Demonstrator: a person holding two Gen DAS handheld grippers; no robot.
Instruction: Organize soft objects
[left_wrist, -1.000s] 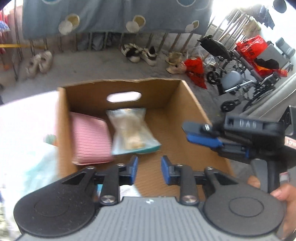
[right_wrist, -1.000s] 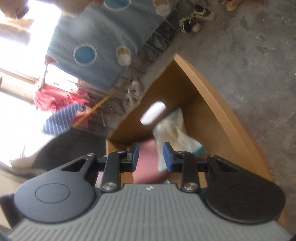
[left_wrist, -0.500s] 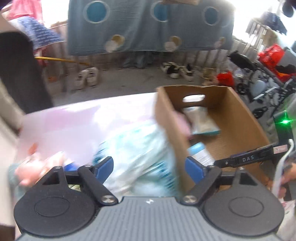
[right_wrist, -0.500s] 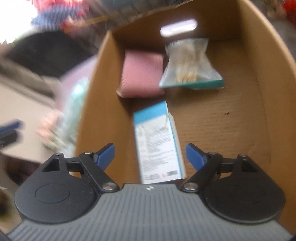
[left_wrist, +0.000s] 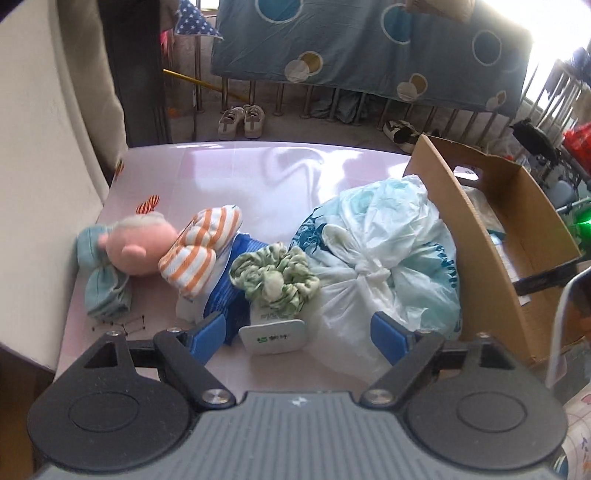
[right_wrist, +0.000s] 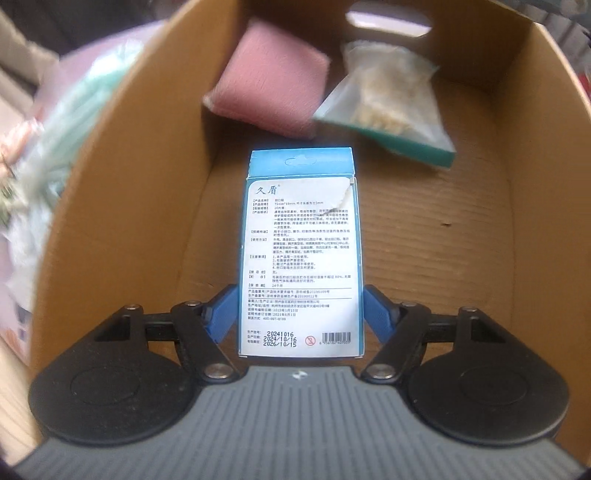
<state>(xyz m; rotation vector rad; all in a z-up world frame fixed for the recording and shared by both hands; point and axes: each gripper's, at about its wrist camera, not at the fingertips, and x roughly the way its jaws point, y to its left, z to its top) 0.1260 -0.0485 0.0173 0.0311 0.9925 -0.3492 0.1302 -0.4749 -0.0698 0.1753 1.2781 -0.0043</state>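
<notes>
Left gripper (left_wrist: 299, 332) now tableward (box (right_wrist: 301, 254) unseen)

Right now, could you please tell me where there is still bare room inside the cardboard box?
The cardboard box floor is bare along its right side, between the blue carton and the right wall. The far end is crowded by the pink pad and clear packet.

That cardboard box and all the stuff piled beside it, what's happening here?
A person is sorting soft things into the cardboard box with two handheld tools. The right tool sits around a blue-and-white packet on the box floor, jaws just closing in, near a pink pad and a clear pouch. The left tool hangs open over the table's plush doll, green scrunchie and knotted plastic bag.
</notes>
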